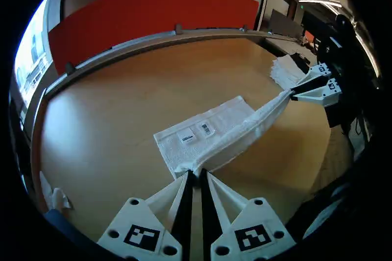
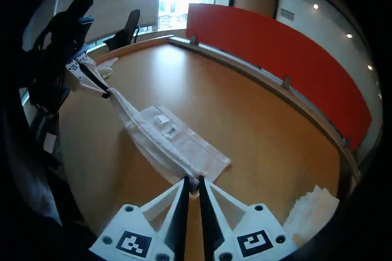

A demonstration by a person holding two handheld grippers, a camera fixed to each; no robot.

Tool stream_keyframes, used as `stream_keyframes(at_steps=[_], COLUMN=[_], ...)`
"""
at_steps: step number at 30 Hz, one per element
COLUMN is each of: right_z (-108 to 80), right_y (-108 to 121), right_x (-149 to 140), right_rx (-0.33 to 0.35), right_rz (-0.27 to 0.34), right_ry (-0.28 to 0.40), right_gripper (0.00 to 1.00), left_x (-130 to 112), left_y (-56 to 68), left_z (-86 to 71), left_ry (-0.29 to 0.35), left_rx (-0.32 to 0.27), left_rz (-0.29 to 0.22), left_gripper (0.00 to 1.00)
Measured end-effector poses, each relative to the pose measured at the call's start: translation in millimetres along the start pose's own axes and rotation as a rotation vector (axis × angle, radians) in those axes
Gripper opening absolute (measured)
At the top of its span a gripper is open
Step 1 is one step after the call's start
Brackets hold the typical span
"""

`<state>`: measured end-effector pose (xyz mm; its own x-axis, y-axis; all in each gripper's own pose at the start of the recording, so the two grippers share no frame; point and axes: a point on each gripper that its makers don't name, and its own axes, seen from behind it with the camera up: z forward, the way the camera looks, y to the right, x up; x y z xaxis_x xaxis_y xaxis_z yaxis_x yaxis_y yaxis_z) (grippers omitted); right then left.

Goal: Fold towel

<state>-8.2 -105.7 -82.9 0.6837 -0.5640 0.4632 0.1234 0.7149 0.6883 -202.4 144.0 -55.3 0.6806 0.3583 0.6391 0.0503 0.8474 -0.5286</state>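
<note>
Your towel (image 1: 215, 133) is white cloth, matt, with a fine nubbly weave. The two small tags (image 1: 186, 136) on it look smoother and flatter. The worktop (image 1: 122, 109) is warm wood or wood-look, smooth with a soft sheen. Your left gripper (image 1: 196, 175) and right gripper (image 2: 192, 182) are matt white plastic, faced black on the inside. The screen (image 1: 147, 16) is flat, matt red. The stacked cloths (image 2: 313, 209) look white and ribbed.
</note>
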Motion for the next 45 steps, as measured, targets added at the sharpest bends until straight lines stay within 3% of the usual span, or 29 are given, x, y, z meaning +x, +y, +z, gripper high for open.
stream_keyframes(at_steps=[11, 38, 45], right_z=[33.6, 95.2, 102.7], right_y=[17.7, 31.5, 39.8], right_x=[-9.1, -38.3, -40.3], right_rx=[0.003, -0.007, -0.036], right_rz=[0.026, 0.125, 0.128], right_ry=[-0.040, -0.116, -0.120], right_gripper=[0.13, 0.15, 0.21], left_x=[-3.0, -18.3, -16.8], left_y=[-14.2, -36.6, -43.5], left_z=[37.6, 99.3, 106.5], left_ry=[-0.042, -0.082, -0.076], left_rx=[0.009, 0.044, 0.064], left_rz=[-0.037, -0.092, -0.084], left_gripper=[0.11, 0.12, 0.25])
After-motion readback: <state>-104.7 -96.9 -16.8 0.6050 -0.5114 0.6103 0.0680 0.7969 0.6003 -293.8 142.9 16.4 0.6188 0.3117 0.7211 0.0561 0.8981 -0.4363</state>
